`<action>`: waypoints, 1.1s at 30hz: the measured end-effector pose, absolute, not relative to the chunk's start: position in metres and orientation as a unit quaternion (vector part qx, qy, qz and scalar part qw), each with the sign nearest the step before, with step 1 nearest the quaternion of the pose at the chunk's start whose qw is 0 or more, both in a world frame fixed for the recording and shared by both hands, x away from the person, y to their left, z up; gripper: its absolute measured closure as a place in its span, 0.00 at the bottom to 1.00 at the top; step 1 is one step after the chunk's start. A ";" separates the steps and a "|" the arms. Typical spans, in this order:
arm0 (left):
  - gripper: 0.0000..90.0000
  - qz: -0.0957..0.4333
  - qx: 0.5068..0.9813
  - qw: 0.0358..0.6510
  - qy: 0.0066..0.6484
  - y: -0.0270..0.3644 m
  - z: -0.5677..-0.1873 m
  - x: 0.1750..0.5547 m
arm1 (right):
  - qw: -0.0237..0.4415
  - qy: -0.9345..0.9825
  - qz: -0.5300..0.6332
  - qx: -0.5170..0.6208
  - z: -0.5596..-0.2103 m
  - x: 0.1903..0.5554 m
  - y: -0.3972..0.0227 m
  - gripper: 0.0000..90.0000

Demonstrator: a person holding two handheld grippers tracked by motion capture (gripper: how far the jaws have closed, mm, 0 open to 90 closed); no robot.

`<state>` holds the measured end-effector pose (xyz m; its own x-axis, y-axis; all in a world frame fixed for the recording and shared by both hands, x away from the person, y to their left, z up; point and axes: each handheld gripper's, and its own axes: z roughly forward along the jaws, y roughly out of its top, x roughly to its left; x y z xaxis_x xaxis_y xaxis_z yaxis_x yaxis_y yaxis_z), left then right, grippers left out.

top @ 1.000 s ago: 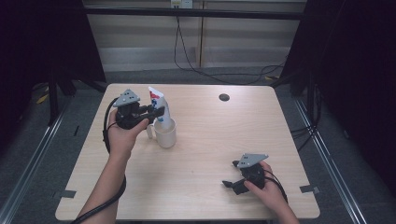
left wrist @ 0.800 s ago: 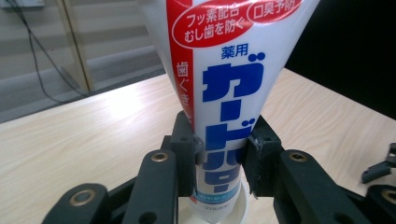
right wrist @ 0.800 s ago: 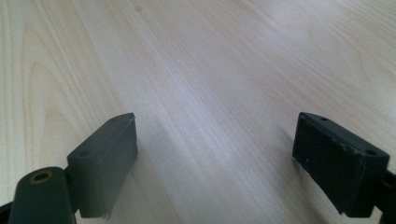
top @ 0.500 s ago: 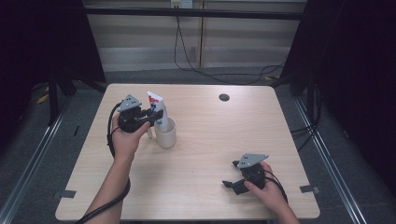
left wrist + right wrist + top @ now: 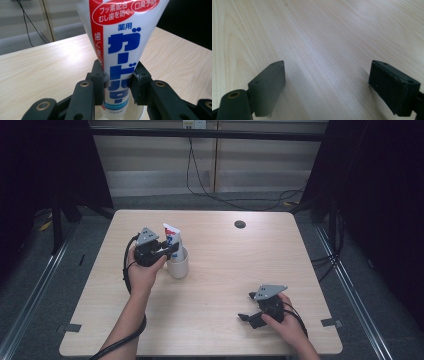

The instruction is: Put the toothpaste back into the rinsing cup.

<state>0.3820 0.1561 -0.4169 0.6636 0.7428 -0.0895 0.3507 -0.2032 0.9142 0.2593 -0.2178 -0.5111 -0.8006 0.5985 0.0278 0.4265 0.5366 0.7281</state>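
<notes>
Left gripper point(image 5: 170, 251), held in the person's left hand point(image 5: 142, 272) on the left-centre part of the desk point(image 5: 220, 265), is clamping its fingers point(image 5: 98, 80) on a toothpaste tube point(image 5: 120, 57); fingers are sitting narrow, one pad pressing each side of the tube's lower body. Tube is standing roughly upright w/ its wide crimped end up, white w/ a red band & blue Japanese lettering, and its lower end is dipping into a white cup point(image 5: 178, 265) directly below; in the left gripper view the cup's rim point(image 5: 140, 116) is showing under the tube, but can't tell whether the tube bottom is touching the cup's inside. Cup is standing on the desk just beside the left hand, on its right in the high view. Black cable is looping from the left gripper down along the forearm. Right gripper point(image 5: 243, 317) is resting low near the desk's front right edge, in the person's right hand point(image 5: 285, 322), well apart from cup & tube; its fingers point(image 5: 268, 85) are standing wide open, nothing between them, only bare light wood grain in the gap in the right gripper view. Small dark round grommet point(image 5: 240, 224) is sitting near the desk's far edge, right of centre. Cables point(image 5: 235, 200) are lying on the floor behind the desk.
</notes>
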 end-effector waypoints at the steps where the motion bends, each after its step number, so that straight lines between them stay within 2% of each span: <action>1: 0.76 0.189 0.754 0.514 0.363 0.156 -0.419 0.382 | 0.113 0.869 0.380 0.295 -0.511 0.259 -0.218 0.15; 33: 0.74 0.199 0.773 0.473 0.372 0.154 -0.441 0.385 | 0.113 0.869 0.381 0.294 -0.511 0.259 -0.218 0.15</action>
